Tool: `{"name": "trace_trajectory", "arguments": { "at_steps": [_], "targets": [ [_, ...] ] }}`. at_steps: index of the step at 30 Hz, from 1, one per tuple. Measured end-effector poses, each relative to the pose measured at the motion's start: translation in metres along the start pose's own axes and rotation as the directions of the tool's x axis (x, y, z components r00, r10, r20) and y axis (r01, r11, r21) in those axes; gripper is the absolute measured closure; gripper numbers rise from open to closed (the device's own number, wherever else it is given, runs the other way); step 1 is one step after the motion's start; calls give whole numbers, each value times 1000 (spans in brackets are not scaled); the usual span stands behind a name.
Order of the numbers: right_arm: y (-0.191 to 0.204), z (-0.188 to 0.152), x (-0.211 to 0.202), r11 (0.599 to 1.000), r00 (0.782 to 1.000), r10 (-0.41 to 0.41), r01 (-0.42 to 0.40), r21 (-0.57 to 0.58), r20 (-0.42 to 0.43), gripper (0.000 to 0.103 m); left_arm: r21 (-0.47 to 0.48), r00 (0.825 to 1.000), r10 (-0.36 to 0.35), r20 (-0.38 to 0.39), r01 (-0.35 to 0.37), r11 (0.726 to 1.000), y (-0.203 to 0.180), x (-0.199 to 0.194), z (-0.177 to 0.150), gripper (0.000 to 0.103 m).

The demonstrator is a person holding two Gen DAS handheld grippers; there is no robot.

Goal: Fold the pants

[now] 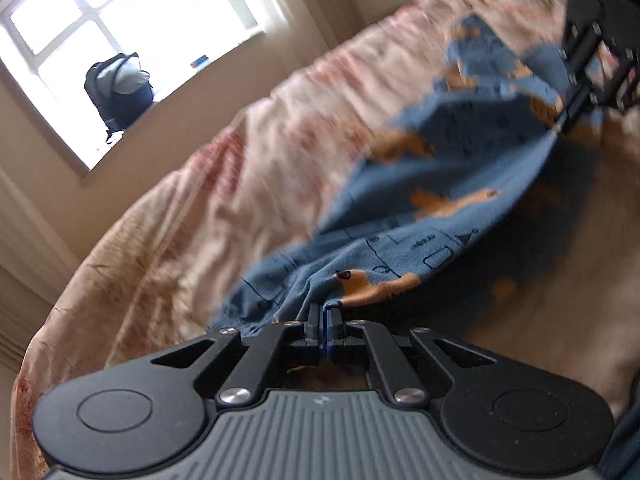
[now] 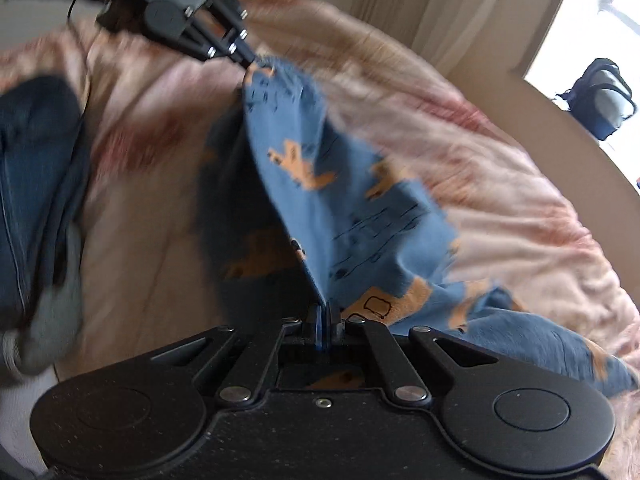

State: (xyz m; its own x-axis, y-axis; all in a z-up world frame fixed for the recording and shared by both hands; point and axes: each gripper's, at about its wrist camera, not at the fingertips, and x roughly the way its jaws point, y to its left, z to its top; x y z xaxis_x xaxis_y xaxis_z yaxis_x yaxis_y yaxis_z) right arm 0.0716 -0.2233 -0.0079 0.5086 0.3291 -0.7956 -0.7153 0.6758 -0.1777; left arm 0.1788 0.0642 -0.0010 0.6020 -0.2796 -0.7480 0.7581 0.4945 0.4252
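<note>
The blue pants with orange animal prints hang stretched between both grippers above a bed. My left gripper is shut on one edge of the pants, the cloth pinched between its pads. In the same view my right gripper pinches the far end at the upper right. In the right wrist view my right gripper is shut on the pants, and the left gripper holds the other end at the upper left. The cloth sags between them, blurred by motion.
A pink and cream bedspread covers the bed beneath the pants. A dark backpack sits on the window sill. A person's dark blue clothing shows at the left of the right wrist view. Curtains hang by the window.
</note>
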Motion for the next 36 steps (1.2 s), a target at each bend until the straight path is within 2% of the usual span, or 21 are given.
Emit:
{"name": "trace_trajectory", "arguments": {
  "at_steps": [4, 8, 13, 16, 21, 24, 25, 27, 28, 29, 30, 31, 32, 35, 36],
  "targets": [
    [20, -6, 13, 999, 999, -25, 24, -31, -20, 103, 58, 999, 27, -26, -26, 998, -12, 11, -12, 102],
    [18, -7, 11, 999, 999, -21, 21, -25, -25, 103, 90, 999, 31, -16, -30, 995, -22, 8, -16, 102],
    [23, -6, 6, 999, 998, 16, -18, -29, -55, 103, 57, 999, -8, -48, 11, 998, -19, 13, -24, 102],
    [33, -8, 12, 998, 997, 24, -29, -64, -79, 103, 63, 998, -7, -54, 10, 998, -21, 14, -27, 102],
    [31, -8, 12, 998, 997, 28, -32, -49, -77, 103, 55, 997, -19, -68, 23, 998, -20, 12, -28, 102],
    [32, -10, 19, 998, 994, 41, -46, -46, -104, 101, 9, 993, -50, -110, 51, 999, -18, 18, -28, 95],
    [32, -13, 25, 999, 994, 34, -38, -32, -106, 98, -24, 992, -56, -114, 54, 998, -16, 18, -27, 92],
    [30, -14, 24, 999, 994, 40, -42, -17, -103, 90, -122, 988, -86, -131, 70, 990, -8, 14, -21, 64],
    [29, -15, 19, 999, 995, 35, -35, -3, -91, 76, -163, 988, -98, -122, 77, 984, -5, 9, -17, 31],
    [28, -15, 13, 1000, 997, 27, -27, 7, -79, 66, -202, 992, -92, -90, 72, 977, -4, 1, -13, 11],
    [24, -16, 3, 1000, 998, 12, -10, 28, -62, 42, -225, 996, -70, -47, 58, 973, -6, -8, -8, 8],
    [20, -17, -8, 999, 999, -8, 11, 53, -44, 25, -236, 999, -50, -3, 48, 971, -10, -16, -2, 6],
    [14, -19, -18, 996, 999, -31, 33, 84, -24, 22, -236, 999, -35, 33, 42, 971, -17, -22, 9, 1],
    [-14, -30, -53, 961, 990, -139, 133, 244, 8, 4, -238, 995, -10, 103, 34, 971, -46, -24, 42, 0],
    [-35, -43, -71, 907, 980, -198, 178, 381, 13, 1, -231, 992, -9, 124, 38, 972, -59, -22, 52, 0]
  ]
}}
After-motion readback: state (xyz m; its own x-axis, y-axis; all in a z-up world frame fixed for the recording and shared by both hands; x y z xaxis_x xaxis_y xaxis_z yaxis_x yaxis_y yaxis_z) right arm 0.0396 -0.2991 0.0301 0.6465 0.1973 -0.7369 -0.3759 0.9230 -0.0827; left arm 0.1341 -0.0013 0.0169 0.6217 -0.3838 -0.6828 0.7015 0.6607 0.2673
